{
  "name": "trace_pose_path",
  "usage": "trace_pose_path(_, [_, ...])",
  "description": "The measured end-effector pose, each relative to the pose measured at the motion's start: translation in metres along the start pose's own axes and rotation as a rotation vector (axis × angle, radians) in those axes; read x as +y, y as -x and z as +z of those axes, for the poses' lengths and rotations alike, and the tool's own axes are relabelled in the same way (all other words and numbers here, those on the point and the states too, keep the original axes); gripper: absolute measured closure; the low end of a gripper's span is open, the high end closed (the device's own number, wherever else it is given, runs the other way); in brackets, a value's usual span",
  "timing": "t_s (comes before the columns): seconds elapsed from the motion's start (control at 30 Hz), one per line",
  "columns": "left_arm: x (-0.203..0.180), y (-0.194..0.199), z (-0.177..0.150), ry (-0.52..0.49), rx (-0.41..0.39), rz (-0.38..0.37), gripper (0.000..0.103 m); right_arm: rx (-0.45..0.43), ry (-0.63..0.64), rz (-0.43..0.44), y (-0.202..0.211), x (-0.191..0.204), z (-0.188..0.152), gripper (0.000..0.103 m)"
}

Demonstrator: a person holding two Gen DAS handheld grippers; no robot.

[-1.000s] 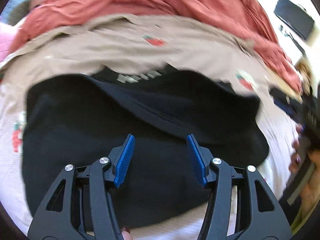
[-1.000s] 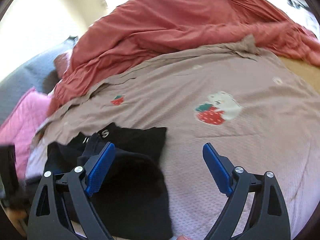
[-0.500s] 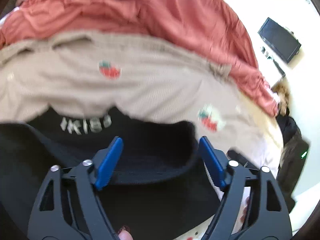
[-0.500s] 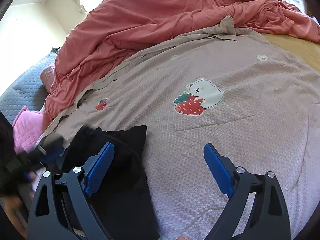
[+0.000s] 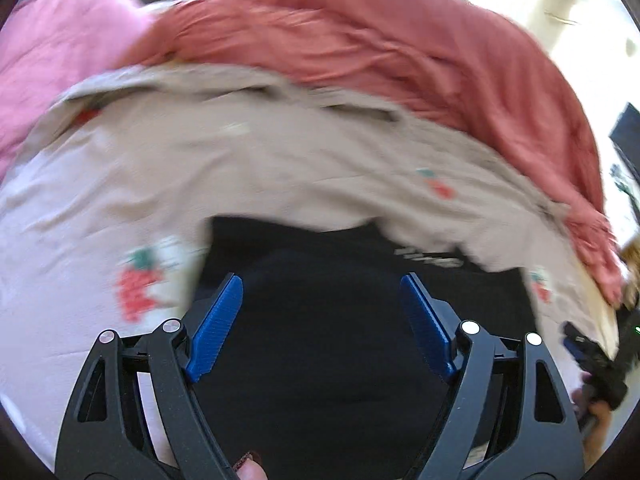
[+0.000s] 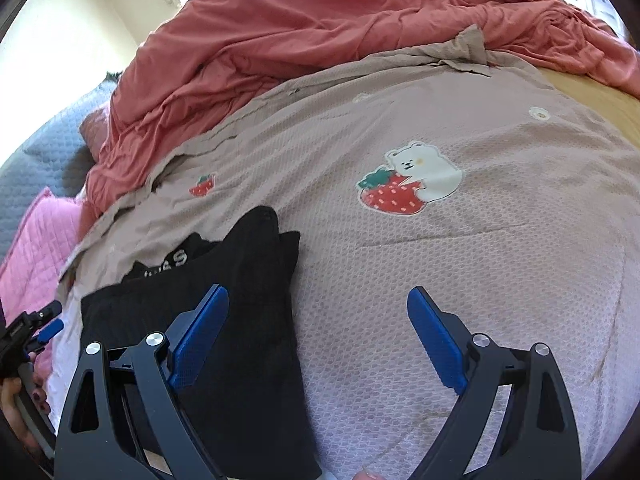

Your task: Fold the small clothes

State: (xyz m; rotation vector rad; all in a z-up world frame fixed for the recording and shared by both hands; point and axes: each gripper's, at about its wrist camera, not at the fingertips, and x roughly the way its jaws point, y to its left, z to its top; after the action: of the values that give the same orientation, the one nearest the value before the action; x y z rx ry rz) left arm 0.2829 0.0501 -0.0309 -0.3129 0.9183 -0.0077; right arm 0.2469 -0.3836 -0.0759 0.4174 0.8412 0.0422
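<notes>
The biggest thing is one red blanket, bunched up at the far side of the bed. Nearer than it lies one tan bed cover with a bear and strawberries sewn on it. Three strawberries show on the cover in the right wrist view (one big one with the bear, one small one, and none hidden that the view can tell). One pink quilt sits to the left of the cover.

The task's thing is the black garment. There is one of it. It lies flat on the bed cover, left of the bear, with white letters on its band at the far edge. It looks already folded over once, since one layer sits on top of another.

The left gripper hangs over the middle of the black garment. Its blue fingers stand wide apart and hold nothing. The right gripper hangs over the right edge of the garment. Its fingers are wide too, with nothing pinched; one finger is over the black cloth and the other is over the bed cover.

The step in hand looks like the pause between folds. The next move likely calls for each gripper to come down on an edge of the garment, pinch it, and lift it across to make the next fold.
</notes>
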Motion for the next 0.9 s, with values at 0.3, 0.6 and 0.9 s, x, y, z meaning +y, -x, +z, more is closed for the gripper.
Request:
trace_pose_path(0.3, [0.04, -0.044, 0.004, -0.013, 0.083, 0.104, 0.028, 0.038, 0.085, 0.003, -0.018, 0.015, -0.005, 0.013])
trace_pose_path(0.6, [0.025, -0.072, 0.016, -0.026, 0.095, 0.09, 0.032, 0.06, 0.125, 0.003, -0.042, 0.018, 0.003, 0.02])
trace_pose_path(0.9, [0.017, -0.062, 0.019, -0.087, 0.059, 0.142, 0.087, 0.136, 0.114, 0.13, -0.053, 0.023, 0.004, 0.086])
